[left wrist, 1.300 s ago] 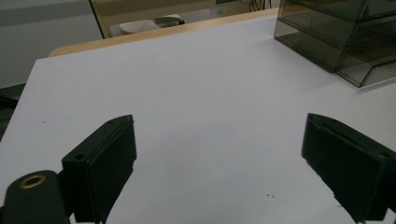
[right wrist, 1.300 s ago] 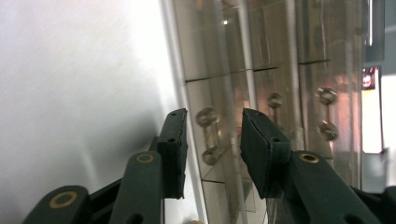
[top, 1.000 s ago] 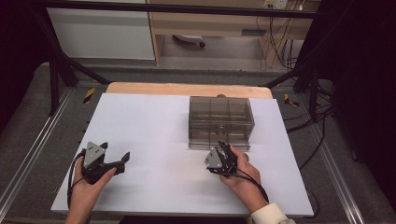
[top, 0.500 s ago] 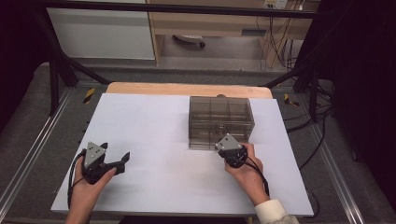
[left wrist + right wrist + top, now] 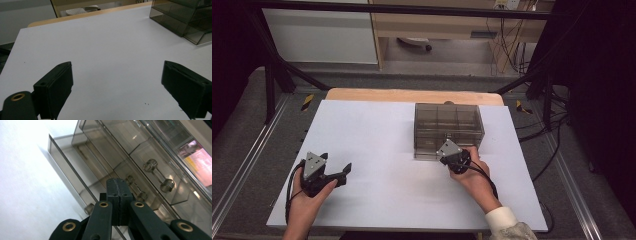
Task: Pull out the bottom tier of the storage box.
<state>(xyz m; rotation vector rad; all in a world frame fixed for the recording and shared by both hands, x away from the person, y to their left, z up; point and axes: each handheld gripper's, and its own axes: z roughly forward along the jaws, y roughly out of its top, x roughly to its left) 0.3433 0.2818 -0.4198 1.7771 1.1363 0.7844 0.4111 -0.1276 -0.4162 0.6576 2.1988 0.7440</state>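
A smoky clear drawer box (image 5: 448, 127) stands on the white table top (image 5: 377, 150), right of centre. My right gripper (image 5: 451, 152) is at the box's front face, jaws shut flat on each other with nothing between them. In the right gripper view the shut tips (image 5: 118, 181) sit just before a lower drawer's clear handle (image 5: 136, 188); an upper drawer's handle (image 5: 157, 173) lies beyond. The bottom drawer's front pane (image 5: 70, 167) juts out a little. My left gripper (image 5: 341, 174) rests near the front left, jaws wide open (image 5: 117, 67) over bare table, the box (image 5: 185, 20) far off.
A wooden strip (image 5: 412, 95) edges the table's back. Metal rails (image 5: 242, 165) run along both sides, and cables (image 5: 557, 125) hang to the right. Beyond the table are a pale cabinet (image 5: 319, 35) and a shelf unit.
My right hand has moved up the table and a little right, bringing its gripper against the box front. The left hand has stayed where it was.
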